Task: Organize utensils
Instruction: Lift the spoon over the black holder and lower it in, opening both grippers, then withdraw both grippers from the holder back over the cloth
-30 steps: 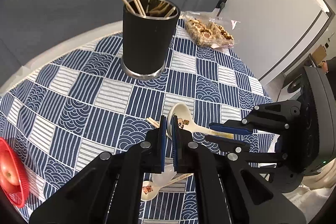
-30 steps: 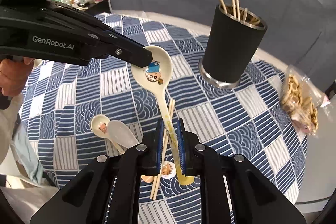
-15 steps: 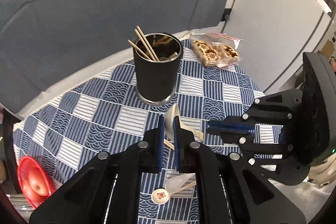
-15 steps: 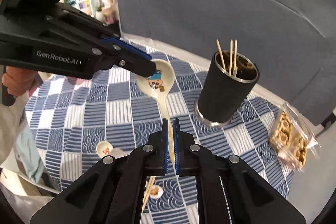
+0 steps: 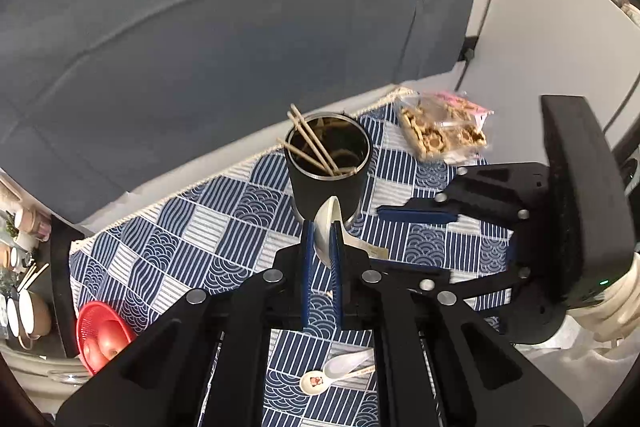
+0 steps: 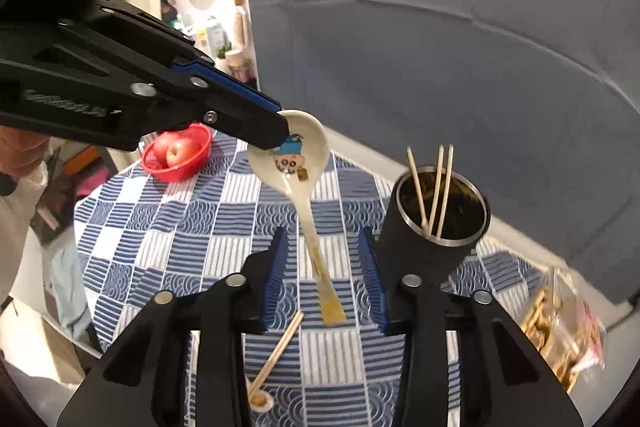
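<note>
Left tongs point(image 6: 276, 135) clamped on spoon point(image 6: 298, 179) above checked surface point(image 6: 192, 227); right tongs point(image 6: 324, 275) opening, handle between, untouched. Cup point(image 6: 436, 223) of chopsticks point(image 6: 436, 187) beside; fruit basket point(image 6: 178, 153) behind.

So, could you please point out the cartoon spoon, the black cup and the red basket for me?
cartoon spoon point(image 6: 289, 155): right wrist view, on the bowl with the picture.
black cup point(image 6: 420, 247): right wrist view, on its dark outer wall.
red basket point(image 6: 176, 173): right wrist view, on its front wall.
</note>
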